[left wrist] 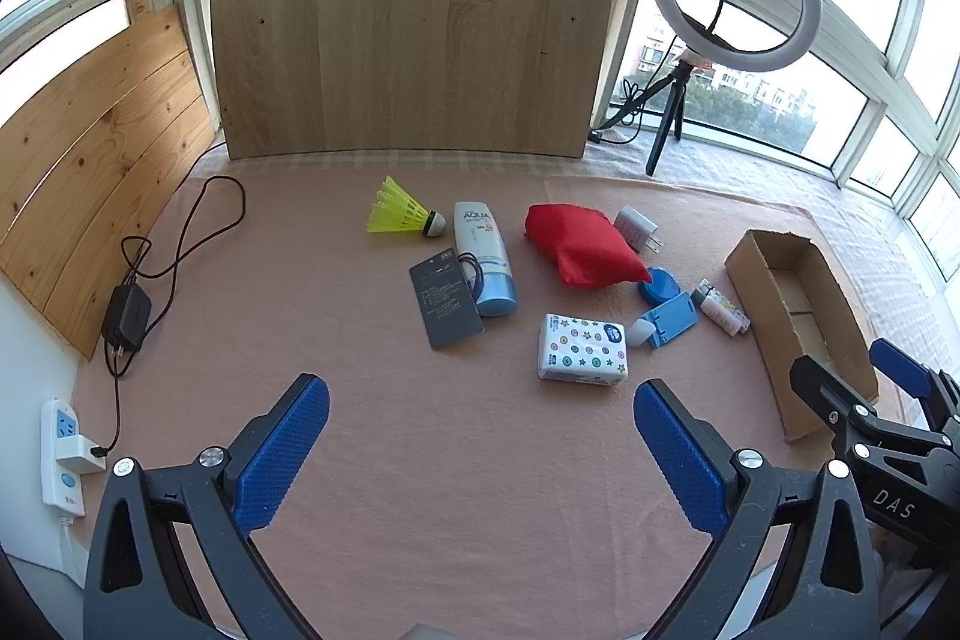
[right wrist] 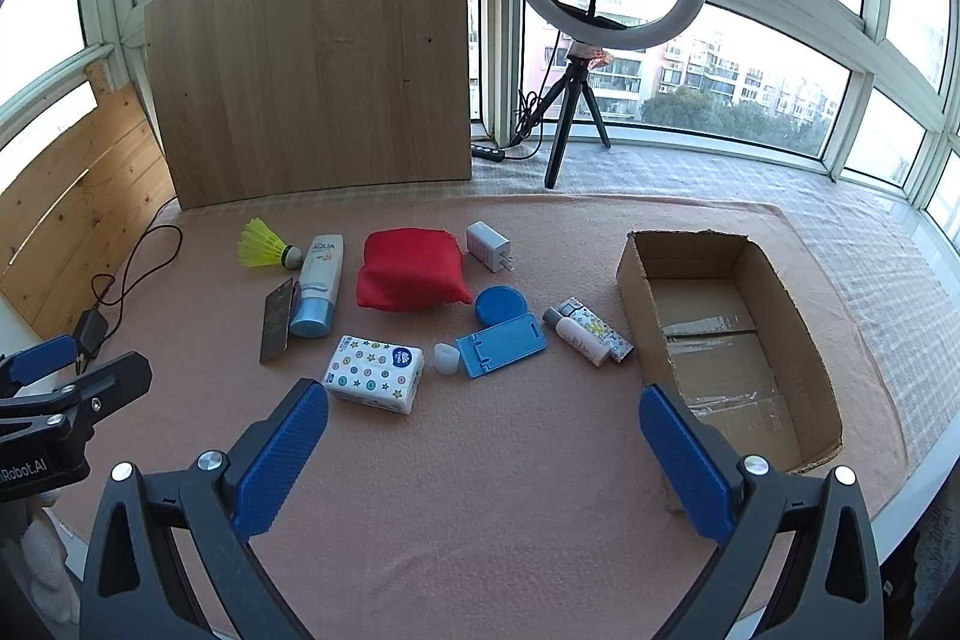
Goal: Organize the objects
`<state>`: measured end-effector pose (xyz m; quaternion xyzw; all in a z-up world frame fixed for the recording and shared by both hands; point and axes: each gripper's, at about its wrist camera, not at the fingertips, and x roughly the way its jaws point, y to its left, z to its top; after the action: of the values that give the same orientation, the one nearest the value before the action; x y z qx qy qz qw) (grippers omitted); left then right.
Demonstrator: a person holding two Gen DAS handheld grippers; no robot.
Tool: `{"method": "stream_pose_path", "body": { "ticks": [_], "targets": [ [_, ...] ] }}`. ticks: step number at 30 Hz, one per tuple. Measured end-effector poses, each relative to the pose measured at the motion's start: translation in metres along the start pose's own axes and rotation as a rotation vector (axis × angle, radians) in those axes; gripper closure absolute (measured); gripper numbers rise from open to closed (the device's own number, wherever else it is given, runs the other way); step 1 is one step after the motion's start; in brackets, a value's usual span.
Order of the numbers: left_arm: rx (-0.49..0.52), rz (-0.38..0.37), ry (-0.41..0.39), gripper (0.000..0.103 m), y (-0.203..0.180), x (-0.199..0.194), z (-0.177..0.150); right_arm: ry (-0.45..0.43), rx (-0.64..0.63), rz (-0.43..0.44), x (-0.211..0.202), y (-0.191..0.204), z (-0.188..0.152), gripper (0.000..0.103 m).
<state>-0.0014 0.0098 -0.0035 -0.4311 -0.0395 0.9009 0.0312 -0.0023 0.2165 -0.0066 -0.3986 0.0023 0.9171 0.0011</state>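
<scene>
Progress stands at nil: the open brown cardboard box [right wrist: 729, 334] holds nothing but tape on its floor, and every item lies loose on the pink cloth-covered table [right wrist: 480, 490]. You have about 11 items left, among them the yellow plastic shuttlecock [right wrist: 264, 245], white-and-blue AQUA sunscreen tube [right wrist: 318, 286], red fabric pouch [right wrist: 411, 268], white plug adapter [right wrist: 489, 246], blue folding phone stand [right wrist: 501, 343] and star-printed tissue pack [right wrist: 375, 373]. Your left gripper [left wrist: 480, 460] and right gripper [right wrist: 483, 460] both hover spread wide, gripping nothing. Bare cloth in front of you gives free approach. Mind the table edge just right of the box, and the ring light tripod [right wrist: 570, 118] behind.
</scene>
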Motion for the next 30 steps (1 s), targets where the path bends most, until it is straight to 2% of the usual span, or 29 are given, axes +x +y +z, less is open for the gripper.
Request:
{"method": "stream_pose_path", "body": {
  "ticks": [30],
  "targets": [
    [0.003, -0.002, -0.001, 0.000, 0.0020, -0.0036, -0.0039, 0.003, 0.006, -0.004, -0.0023, -0.0006, -0.0023, 0.000]
  ]
}}
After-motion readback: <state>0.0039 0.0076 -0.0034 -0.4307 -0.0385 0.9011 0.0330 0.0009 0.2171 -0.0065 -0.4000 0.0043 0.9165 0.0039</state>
